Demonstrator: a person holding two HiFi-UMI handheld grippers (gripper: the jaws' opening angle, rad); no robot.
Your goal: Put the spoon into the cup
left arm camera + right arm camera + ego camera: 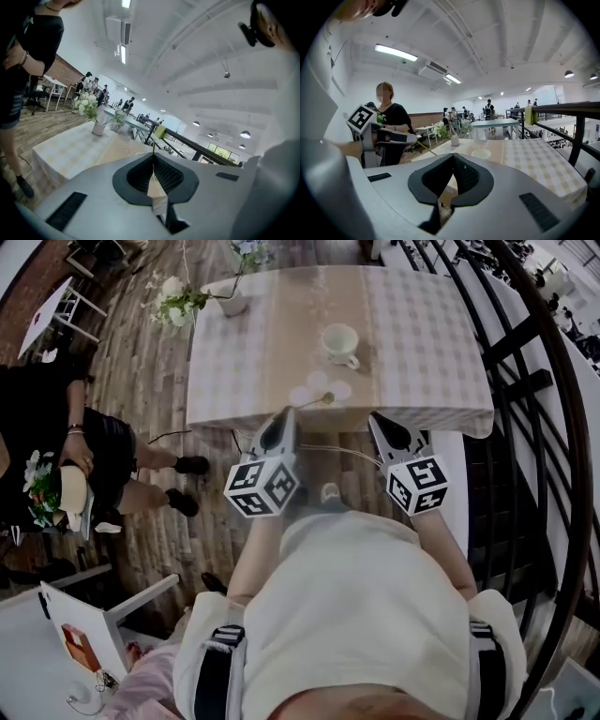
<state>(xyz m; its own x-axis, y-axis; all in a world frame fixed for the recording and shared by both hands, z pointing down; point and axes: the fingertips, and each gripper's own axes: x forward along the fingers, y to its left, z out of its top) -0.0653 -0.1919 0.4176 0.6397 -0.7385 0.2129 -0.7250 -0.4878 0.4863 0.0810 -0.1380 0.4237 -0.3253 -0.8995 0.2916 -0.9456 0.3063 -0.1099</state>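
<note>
Head view is showing the left tool (288, 419) squeezing the thin spoon (317, 402) over the near edge of the surface (422, 352) while the right tool (382, 424) is hanging clenched on nothing, so going slowly to the cup (339, 341) farther back and tipping the spoon down is probably working best.

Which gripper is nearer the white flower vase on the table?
Left. The left gripper is off the table's near edge, slightly right of the white flower vase; the right gripper is farther right.

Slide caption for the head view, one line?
Left gripper holds a spoon at the near edge of the table, short of the cup; right gripper shut and empty alongside.
</note>
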